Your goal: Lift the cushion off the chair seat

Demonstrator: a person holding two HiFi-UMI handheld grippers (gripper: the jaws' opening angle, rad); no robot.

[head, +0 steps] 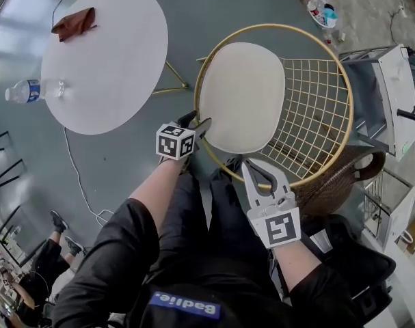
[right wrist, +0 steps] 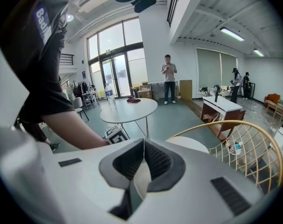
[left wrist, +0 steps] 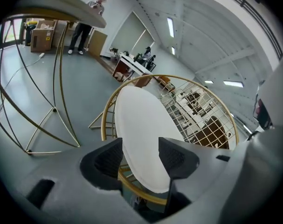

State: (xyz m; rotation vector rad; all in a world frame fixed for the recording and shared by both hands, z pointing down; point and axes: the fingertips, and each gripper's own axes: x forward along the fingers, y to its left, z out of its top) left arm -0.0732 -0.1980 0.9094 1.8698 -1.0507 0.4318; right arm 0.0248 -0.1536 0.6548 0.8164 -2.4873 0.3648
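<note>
A round white cushion point(head: 241, 96) lies on the seat of a gold wire chair point(head: 316, 108). My left gripper point(head: 197, 124) is at the cushion's near left edge with its jaws open. In the left gripper view the cushion point(left wrist: 141, 120) runs between the two spread pads of the left gripper point(left wrist: 140, 155), above the chair's gold rim point(left wrist: 108, 111); no pad presses on it. My right gripper point(head: 251, 164) hovers at the chair's front rim, jaws shut and empty. In the right gripper view the right gripper's point(right wrist: 142, 143) tips meet, with the cushion point(right wrist: 190, 144) and chair point(right wrist: 253, 139) beyond.
A round white table point(head: 104, 57) stands to the left, with a brown cloth point(head: 74, 23) and a water bottle point(head: 22, 91). A white cabinet point(head: 398, 94) and a wicker piece point(head: 337, 183) crowd the chair's right side. A cable point(head: 77, 176) lies on the floor. A person point(right wrist: 168, 78) stands far off.
</note>
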